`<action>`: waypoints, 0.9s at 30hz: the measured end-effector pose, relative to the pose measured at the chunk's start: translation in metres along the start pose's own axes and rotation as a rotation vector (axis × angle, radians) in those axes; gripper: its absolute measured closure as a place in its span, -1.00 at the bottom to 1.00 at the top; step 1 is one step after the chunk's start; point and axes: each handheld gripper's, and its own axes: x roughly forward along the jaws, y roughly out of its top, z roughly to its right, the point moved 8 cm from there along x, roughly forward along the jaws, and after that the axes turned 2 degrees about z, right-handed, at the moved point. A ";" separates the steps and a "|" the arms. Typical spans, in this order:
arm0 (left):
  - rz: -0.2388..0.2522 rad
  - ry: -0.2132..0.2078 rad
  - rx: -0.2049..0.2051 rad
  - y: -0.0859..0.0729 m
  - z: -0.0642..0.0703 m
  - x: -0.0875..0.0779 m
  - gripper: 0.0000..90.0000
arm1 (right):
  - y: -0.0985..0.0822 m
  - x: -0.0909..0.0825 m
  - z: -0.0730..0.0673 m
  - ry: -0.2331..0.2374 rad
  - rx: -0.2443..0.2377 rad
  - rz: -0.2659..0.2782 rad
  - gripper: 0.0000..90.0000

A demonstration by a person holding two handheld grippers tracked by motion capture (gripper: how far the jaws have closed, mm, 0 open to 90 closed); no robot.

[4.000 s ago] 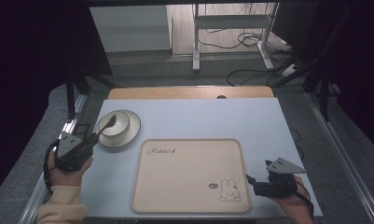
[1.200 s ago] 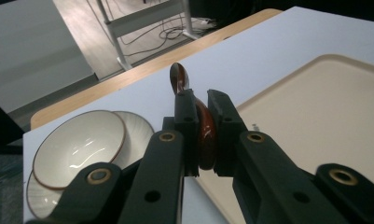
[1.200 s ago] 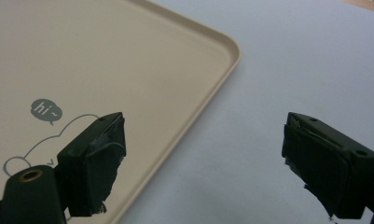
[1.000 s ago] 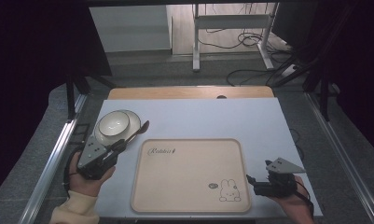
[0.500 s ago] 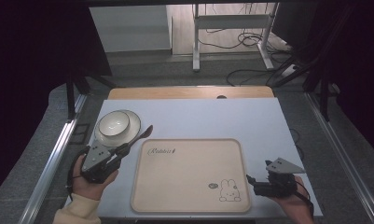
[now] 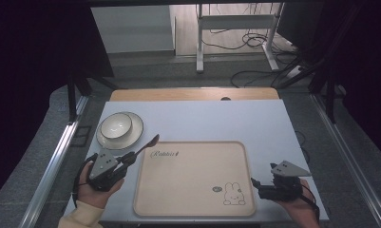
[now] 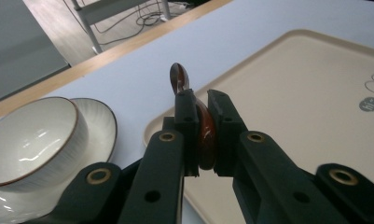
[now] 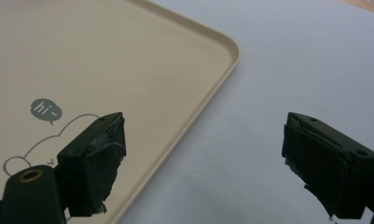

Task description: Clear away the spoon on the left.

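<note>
Brown spoon (image 7: pixel 194 112) sits pinched in the left gripper (image 7: pixel 204 122) over the tray's (image 6: pixel 193 209) left edge, while the right gripper (image 8: pixel 203 158) gapes astride its right edge.

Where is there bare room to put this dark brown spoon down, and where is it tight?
The beige rectangular tray is bare apart from its printed rabbit, so its whole middle is free. The pale blue table beyond the tray, right of the white bowl on its ribbed white plate, is open too. It is tight between plate, tray corner and left gripper clamping the dark brown spoon.

"hi~" in a grey speech bubble (image 8: pixel 46 111) on the beige tray (image 8: pixel 175 60).
</note>
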 end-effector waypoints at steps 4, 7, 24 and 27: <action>-0.027 -0.016 0.014 -0.006 0.006 0.005 0.87 | 0.000 0.000 0.000 -0.001 0.001 0.000 -0.69; -0.041 -0.019 0.026 -0.008 0.007 0.006 0.87 | 0.000 0.000 0.000 -0.002 0.000 0.000 -0.69; -0.116 -0.009 0.103 -0.022 0.013 0.018 0.87 | 0.000 0.000 0.000 -0.003 -0.005 -0.003 -0.69; -0.135 0.002 0.141 -0.024 0.012 0.019 0.87 | 0.000 0.001 0.000 -0.004 -0.006 -0.004 -0.69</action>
